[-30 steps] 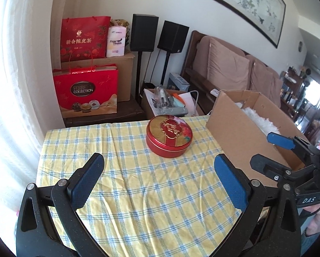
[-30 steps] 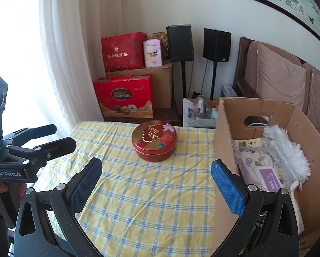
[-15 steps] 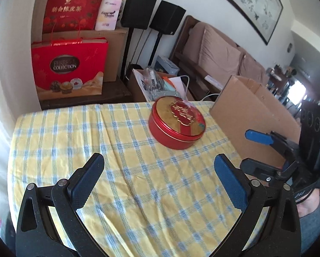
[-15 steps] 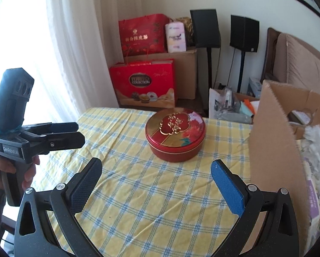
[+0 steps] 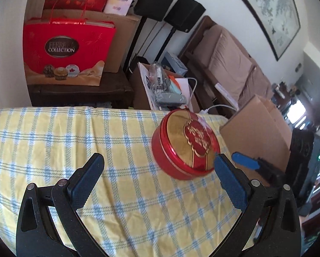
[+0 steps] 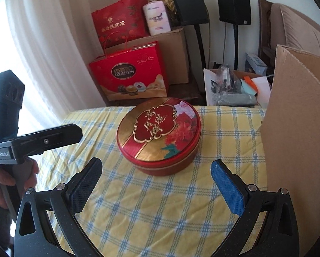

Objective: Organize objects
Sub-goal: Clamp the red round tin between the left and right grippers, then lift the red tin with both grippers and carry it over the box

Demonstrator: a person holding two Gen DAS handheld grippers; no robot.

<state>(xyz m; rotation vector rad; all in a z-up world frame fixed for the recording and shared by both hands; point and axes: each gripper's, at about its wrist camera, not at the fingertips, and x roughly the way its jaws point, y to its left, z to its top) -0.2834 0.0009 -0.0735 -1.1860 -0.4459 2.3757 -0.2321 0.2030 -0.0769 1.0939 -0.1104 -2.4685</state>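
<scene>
Red and gold metal marks the round tin [image 6: 158,138], which is set on the yellow-and-blue checked tablecloth [image 6: 160,209] near the table's far edge, lid on and lying flat. In the right wrist view the tin is seen ahead of the right gripper [image 6: 156,182], centred between its 2 fingers but just beyond their tips, with no contact; the jaws are spread wide and nothing is held. In the left wrist view the tin [image 5: 185,147] is placed forward and to the right of the left gripper [image 5: 157,178], close to its right fingertip [image 5: 222,167], though contact cannot be told; these jaws are likewise spread wide and empty. A cardboard box [image 6: 296,141] stands upright on the cloth just to the right of the tin, apart from it. The left gripper [image 6: 42,139] is seen in the right wrist view at the left, gripped by a hand [image 6: 10,182], well apart from the tin.
</scene>
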